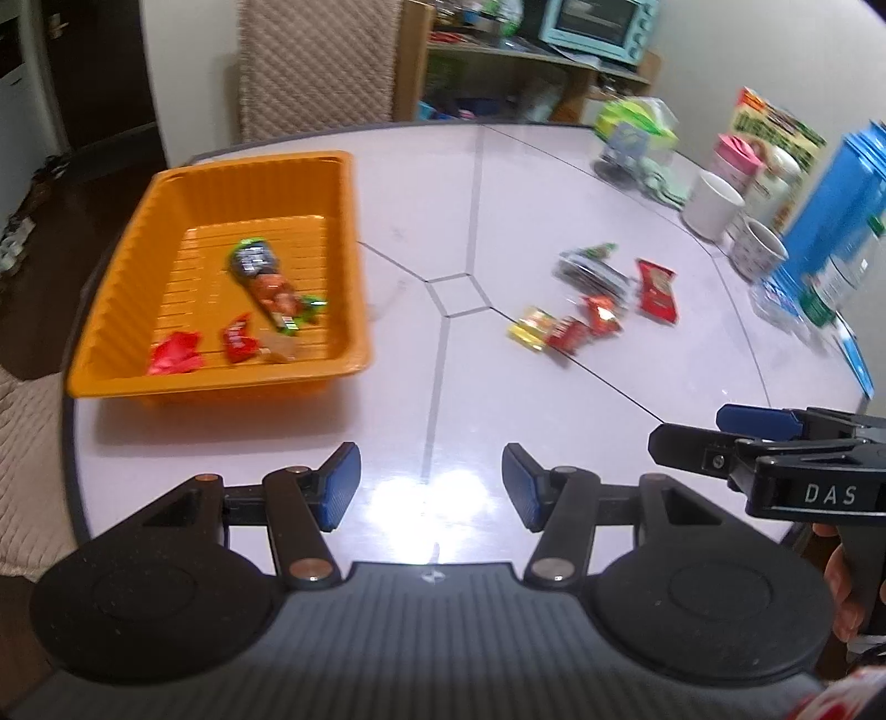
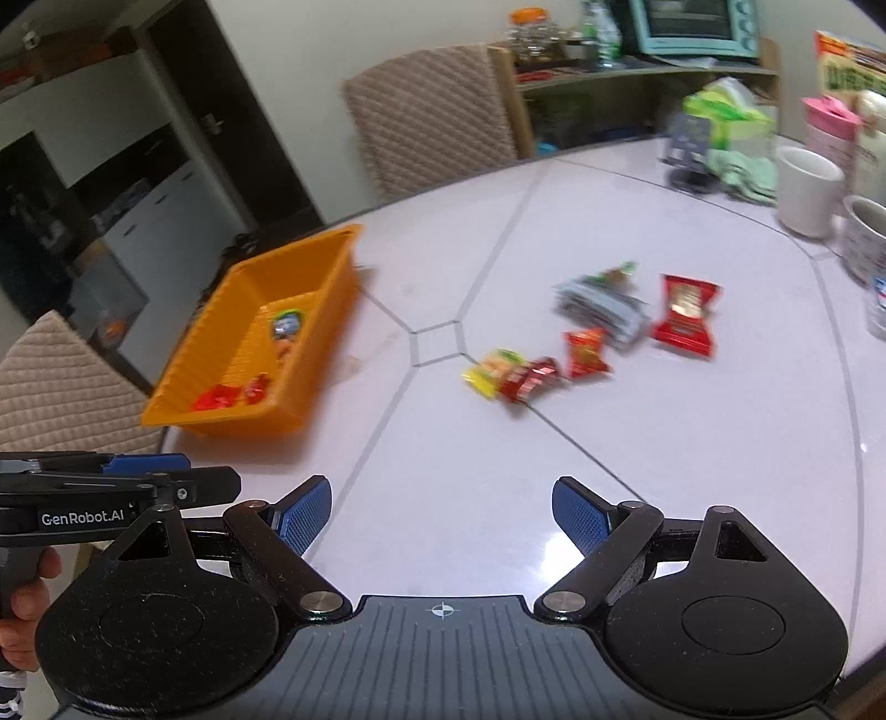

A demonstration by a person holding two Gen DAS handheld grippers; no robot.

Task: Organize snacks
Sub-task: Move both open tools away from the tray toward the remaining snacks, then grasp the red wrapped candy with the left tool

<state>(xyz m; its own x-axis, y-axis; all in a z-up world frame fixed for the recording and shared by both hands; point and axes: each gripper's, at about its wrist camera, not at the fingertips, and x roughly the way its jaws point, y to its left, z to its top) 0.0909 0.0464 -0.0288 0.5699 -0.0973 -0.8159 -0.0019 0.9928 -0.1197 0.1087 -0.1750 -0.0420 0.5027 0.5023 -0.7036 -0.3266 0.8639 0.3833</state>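
Note:
An orange basket (image 1: 138, 310) (image 2: 221, 315) sits on the left of the white table and holds several snack packets, among them a long dark and orange one (image 1: 266, 282) and two red ones (image 1: 174, 354). More snacks lie loose at mid table: a yellow packet (image 1: 531, 328) (image 2: 490, 371), small red packets (image 1: 570, 335) (image 2: 584, 351), a larger red packet (image 1: 656, 291) (image 2: 686, 315) and a silver bag (image 1: 592, 271) (image 2: 598, 302). My left gripper (image 1: 431, 487) is open and empty above the near table edge. My right gripper (image 2: 442, 518) is open and empty, well short of the loose snacks.
Mugs (image 1: 711, 205) (image 2: 805, 191), a pink-lidded cup (image 1: 739, 158), a blue container (image 1: 836, 194) and a green tissue pack (image 1: 637, 119) line the right side of the table. Woven chairs (image 2: 432, 119) stand behind and left. A shelf with a teal oven (image 1: 601, 25) is at the back.

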